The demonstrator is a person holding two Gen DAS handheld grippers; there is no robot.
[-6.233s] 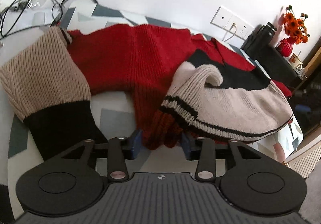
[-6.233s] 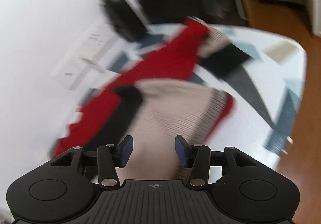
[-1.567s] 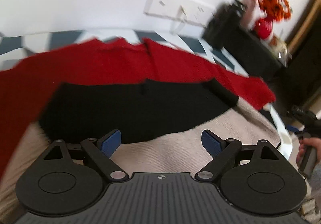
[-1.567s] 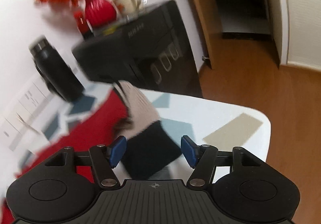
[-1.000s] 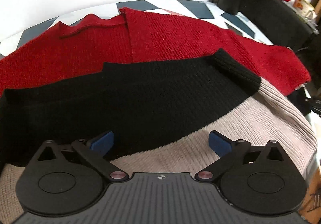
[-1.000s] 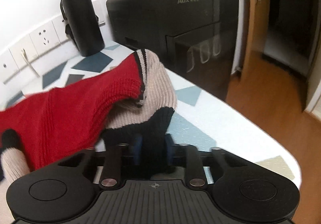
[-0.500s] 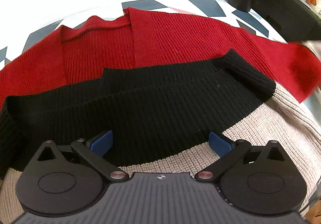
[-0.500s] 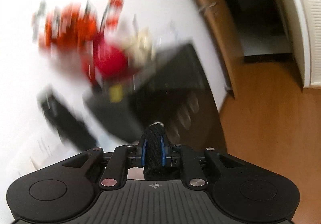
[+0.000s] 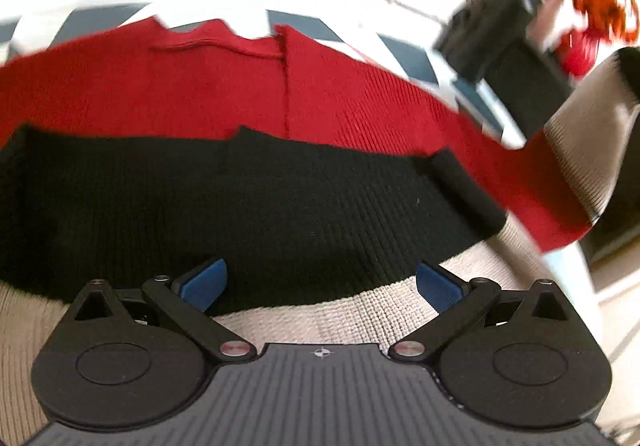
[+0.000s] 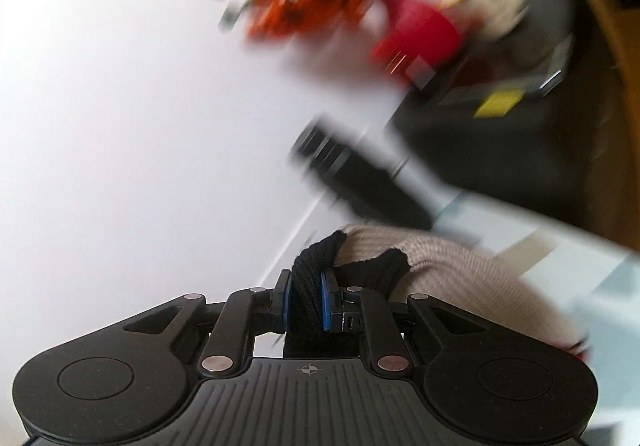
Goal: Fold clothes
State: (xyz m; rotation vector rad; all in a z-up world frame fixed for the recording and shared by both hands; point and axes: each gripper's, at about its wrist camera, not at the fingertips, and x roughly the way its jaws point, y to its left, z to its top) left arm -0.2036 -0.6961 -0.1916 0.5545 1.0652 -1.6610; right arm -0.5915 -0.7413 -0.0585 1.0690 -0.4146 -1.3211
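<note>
— Where does the sweater (image 9: 256,94) lie?
— Spread on the patterned table (image 9: 404,50), red body farthest, black band and beige knit directly under the left gripper (image 9: 320,282).
— State of that gripper?
— Released, jaws wide, nothing between them.
— And the right gripper (image 10: 306,300)?
— Clenched on the black cuff (image 10: 310,282) of a sleeve (image 9: 576,150), which is lifted clear of the table at the right. Background blurred.

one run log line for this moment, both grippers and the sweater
left gripper: open over sweater | right gripper: shut on black cuff | sleeve: lifted
</note>
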